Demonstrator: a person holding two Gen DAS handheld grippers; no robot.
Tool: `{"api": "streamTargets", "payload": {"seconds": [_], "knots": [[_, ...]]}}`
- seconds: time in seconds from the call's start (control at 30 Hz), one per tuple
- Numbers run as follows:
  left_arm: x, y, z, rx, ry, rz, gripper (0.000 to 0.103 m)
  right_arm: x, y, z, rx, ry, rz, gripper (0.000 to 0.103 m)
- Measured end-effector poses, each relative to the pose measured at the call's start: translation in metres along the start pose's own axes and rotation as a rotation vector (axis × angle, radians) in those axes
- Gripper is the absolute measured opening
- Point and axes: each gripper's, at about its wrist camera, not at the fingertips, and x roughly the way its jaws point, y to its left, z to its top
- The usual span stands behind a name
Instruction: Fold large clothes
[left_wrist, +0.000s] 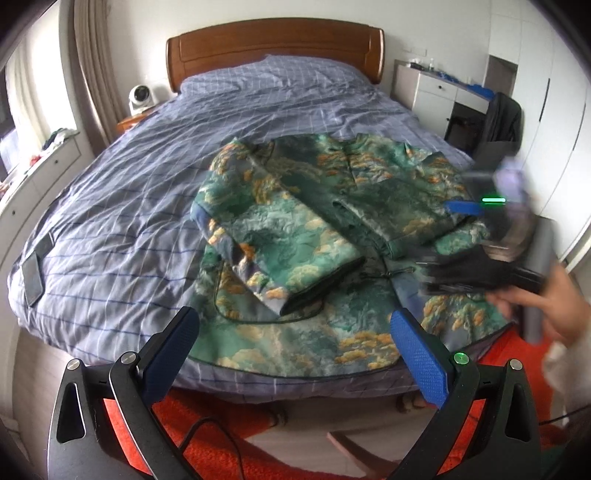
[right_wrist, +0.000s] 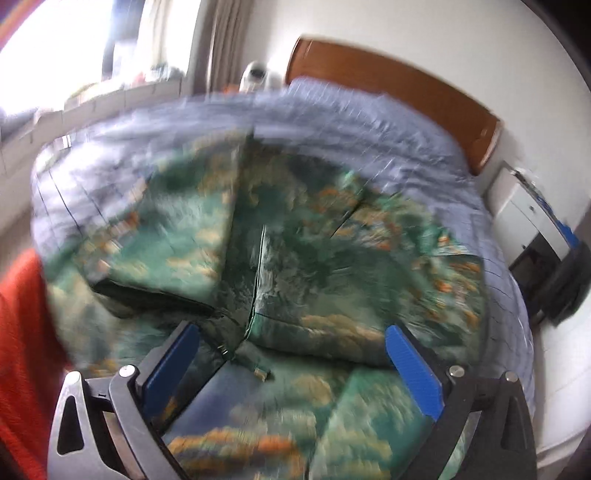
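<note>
A large green jacket (left_wrist: 317, 206) with orange cloud print lies on the bed (left_wrist: 129, 206) near its foot. Both sleeves are folded in over the body; the left sleeve's dark cuff (left_wrist: 325, 284) points toward me. My left gripper (left_wrist: 295, 325) is open and empty, held above the bed's foot edge, short of the jacket's hem. My right gripper (right_wrist: 291, 341) is open and empty, close over the jacket (right_wrist: 295, 258); its view is motion-blurred. It also shows blurred in the left wrist view (left_wrist: 476, 210), above the jacket's right side.
The bed has a blue checked cover and a wooden headboard (left_wrist: 273, 48). A white fan (left_wrist: 140, 98) stands on the left nightstand. White drawers (left_wrist: 436, 92) and a dark chair (left_wrist: 502, 122) stand right. An orange rug (left_wrist: 221, 435) lies below the foot.
</note>
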Motion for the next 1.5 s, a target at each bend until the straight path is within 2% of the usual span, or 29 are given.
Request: {"api": "streamTargets", "payload": {"seconds": [0.13,0.17,0.23,0.3,0.33,0.43,0.67,0.8,1.0,1.17,1.23,1.3,1.43,1.47,1.5], "knots": [[0.001,0.007,-0.005,-0.010,0.014,0.016,0.103,0.059,0.003,0.000,-0.025,0.091,-0.012,0.099],[0.001,0.010,-0.007,-0.016,0.015,0.016,0.103,0.065,0.000,-0.001,-0.015,0.098,-0.017,0.093],[0.001,0.014,-0.009,-0.029,0.013,0.014,0.103,0.064,-0.010,-0.005,0.056,0.102,0.059,0.056],[0.004,0.018,-0.010,-0.037,0.016,0.008,0.103,0.048,-0.018,-0.008,0.123,0.078,0.090,0.038],[0.005,0.018,-0.011,-0.039,0.018,0.004,0.103,0.036,-0.020,-0.009,0.131,0.051,0.087,0.032],[0.012,0.018,-0.010,-0.040,0.031,-0.010,0.103,-0.004,-0.029,-0.011,0.172,-0.019,0.069,0.027],[0.013,0.006,-0.006,-0.004,0.015,-0.034,0.103,-0.078,-0.079,-0.019,0.276,-0.157,-0.033,0.022],[0.015,0.003,-0.007,0.013,0.020,-0.033,0.103,-0.110,-0.113,-0.025,0.343,-0.215,-0.127,0.018],[0.015,0.002,-0.008,0.013,0.018,-0.033,0.103,-0.136,-0.156,-0.040,0.424,-0.260,-0.255,0.018],[0.015,0.004,-0.007,0.015,0.018,-0.029,0.103,-0.156,-0.210,-0.066,0.549,-0.292,-0.359,0.018],[0.014,0.006,-0.006,0.012,0.015,-0.025,0.103,-0.161,-0.235,-0.080,0.599,-0.283,-0.414,0.018],[0.014,0.009,-0.006,0.005,0.015,-0.024,0.103,-0.164,-0.252,-0.091,0.639,-0.259,-0.429,0.018],[0.016,0.010,-0.004,0.000,0.025,-0.024,0.103,-0.154,-0.252,-0.102,0.624,-0.197,-0.421,0.018],[0.017,0.008,-0.003,0.003,0.028,-0.024,0.103,-0.146,-0.244,-0.102,0.607,-0.176,-0.402,0.021],[0.018,0.006,-0.003,0.005,0.029,-0.025,0.103,-0.139,-0.237,-0.101,0.597,-0.162,-0.377,0.033]]}}
